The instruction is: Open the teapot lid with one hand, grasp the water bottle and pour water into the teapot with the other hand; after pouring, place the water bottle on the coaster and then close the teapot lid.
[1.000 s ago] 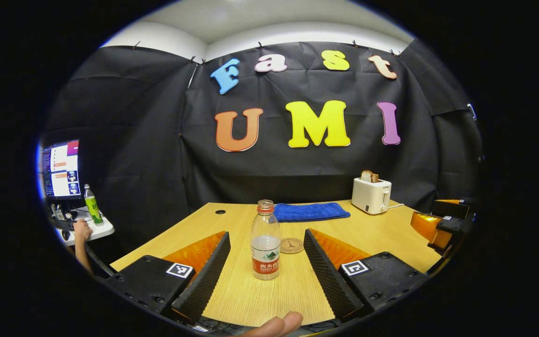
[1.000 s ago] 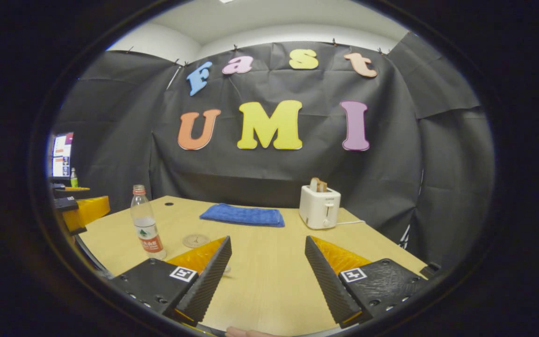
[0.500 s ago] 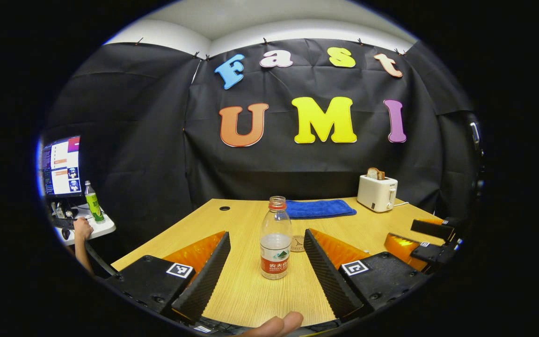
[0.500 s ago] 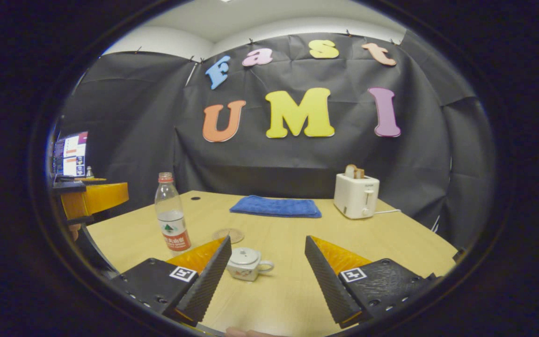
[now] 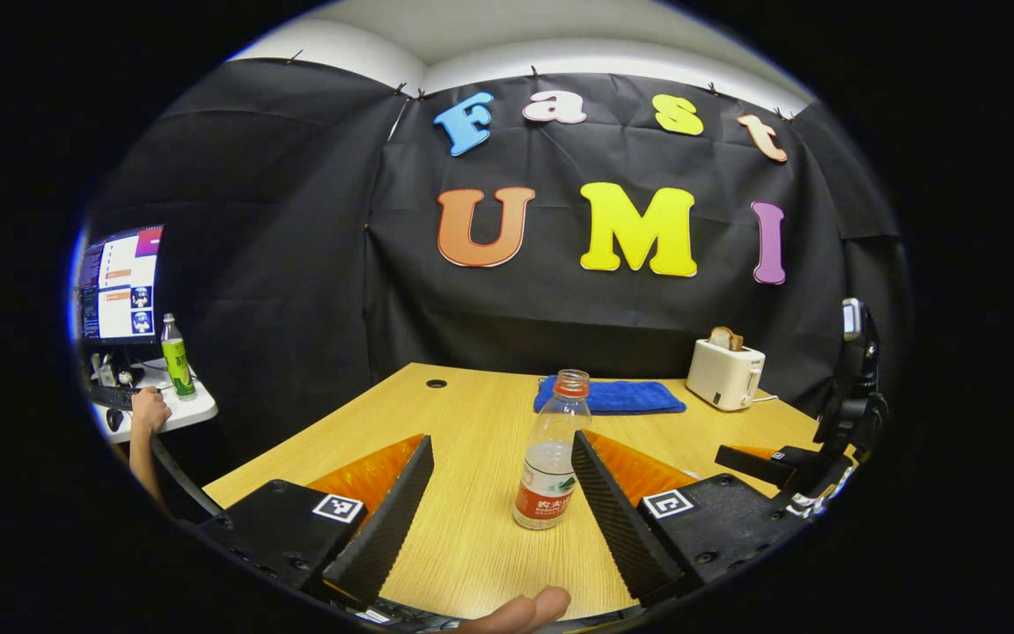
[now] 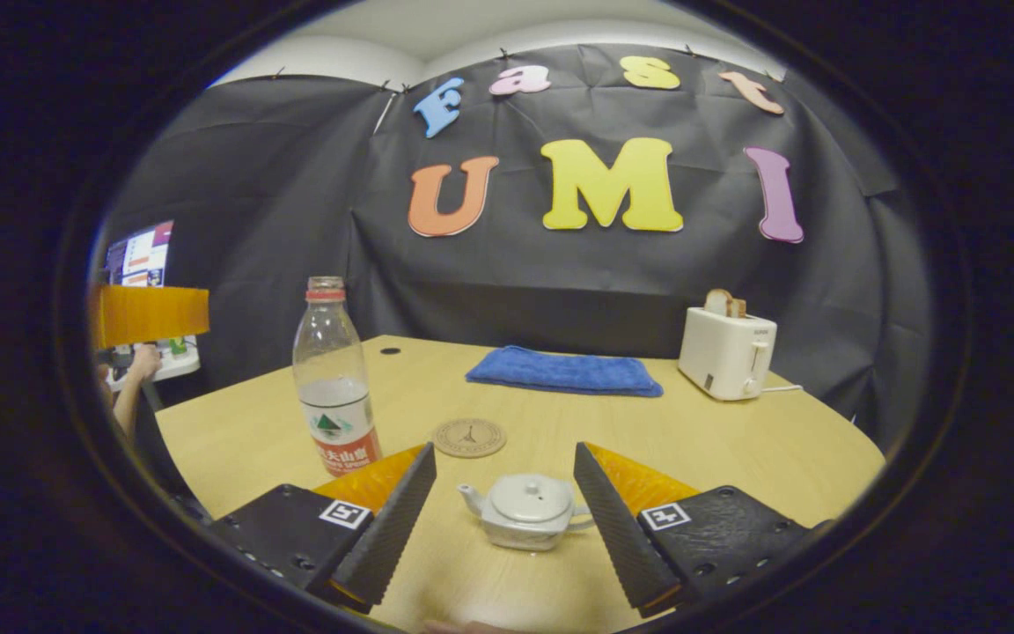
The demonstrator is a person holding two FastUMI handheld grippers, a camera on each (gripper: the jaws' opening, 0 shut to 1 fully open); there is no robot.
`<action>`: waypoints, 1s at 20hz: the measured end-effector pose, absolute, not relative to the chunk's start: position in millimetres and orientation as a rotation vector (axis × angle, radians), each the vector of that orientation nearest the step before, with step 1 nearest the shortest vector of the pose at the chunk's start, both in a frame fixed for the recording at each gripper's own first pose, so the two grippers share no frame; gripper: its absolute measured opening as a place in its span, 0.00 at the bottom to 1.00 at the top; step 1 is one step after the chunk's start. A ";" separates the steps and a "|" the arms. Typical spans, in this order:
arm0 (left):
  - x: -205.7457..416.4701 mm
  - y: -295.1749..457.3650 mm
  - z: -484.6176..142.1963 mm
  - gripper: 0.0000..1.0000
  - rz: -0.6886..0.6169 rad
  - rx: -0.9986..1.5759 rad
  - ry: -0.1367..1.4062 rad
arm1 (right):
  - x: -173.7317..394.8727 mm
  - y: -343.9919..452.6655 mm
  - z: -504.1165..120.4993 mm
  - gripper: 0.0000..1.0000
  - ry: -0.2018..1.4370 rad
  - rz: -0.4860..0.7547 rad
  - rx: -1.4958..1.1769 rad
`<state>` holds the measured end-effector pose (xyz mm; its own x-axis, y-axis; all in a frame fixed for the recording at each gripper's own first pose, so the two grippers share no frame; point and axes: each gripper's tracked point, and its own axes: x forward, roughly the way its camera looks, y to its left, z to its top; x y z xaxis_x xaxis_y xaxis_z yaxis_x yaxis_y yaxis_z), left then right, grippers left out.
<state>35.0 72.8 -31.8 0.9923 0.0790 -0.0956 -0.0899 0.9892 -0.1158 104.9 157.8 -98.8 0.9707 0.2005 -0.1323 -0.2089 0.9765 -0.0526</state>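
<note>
A clear water bottle (image 5: 551, 449) with a red label and no cap stands on the wooden table (image 5: 472, 414). It is between my left gripper's (image 5: 503, 519) open fingers, close to the right one, untouched. In the right gripper view a small white teapot (image 6: 525, 511), lid on, sits low between the open fingers of my right gripper (image 6: 503, 519); its handle runs behind the right finger. The round coaster (image 6: 469, 437) lies just beyond the teapot, and the bottle (image 6: 335, 379) stands to its left. The right gripper (image 5: 789, 467) also appears at the right edge of the left gripper view.
A folded blue towel (image 6: 564, 370) lies at the table's back. A white toaster (image 6: 727, 352) holding bread stands at the back right. Off the table's left are a monitor (image 5: 120, 286), a green bottle (image 5: 175, 357) and a person's hand (image 5: 148, 409).
The right gripper has come down toward the table, and the teapot now lies between its fingers. The left gripper has shifted, so the bottle stands nearer its right finger. Both stay open.
</note>
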 end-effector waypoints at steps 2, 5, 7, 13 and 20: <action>36.8 76.6 -33.2 0.99 0.098 -0.117 0.094 | 118.4 154.9 -106.0 0.94 0.129 0.159 -0.064; 37.1 68.8 -31.5 0.99 0.077 -0.115 0.086 | 128.5 155.0 -112.9 0.91 0.144 0.143 -0.051; 37.2 66.2 -29.8 0.99 0.068 -0.107 0.076 | 133.5 150.4 -113.2 0.75 0.140 0.118 -0.041; 38.6 62.1 -33.7 0.99 0.060 -0.098 0.086 | 139.6 150.6 -124.2 0.20 0.176 0.143 0.012; 42.3 48.0 -35.7 0.99 0.030 -0.058 0.069 | 142.8 147.5 -122.8 0.03 0.134 0.144 -0.066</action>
<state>42.3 48.0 -35.7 0.9972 0.0277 -0.0700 -0.0317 0.9979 -0.0568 142.8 147.5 -122.8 0.9808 0.1385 -0.1376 -0.1473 0.9875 -0.0561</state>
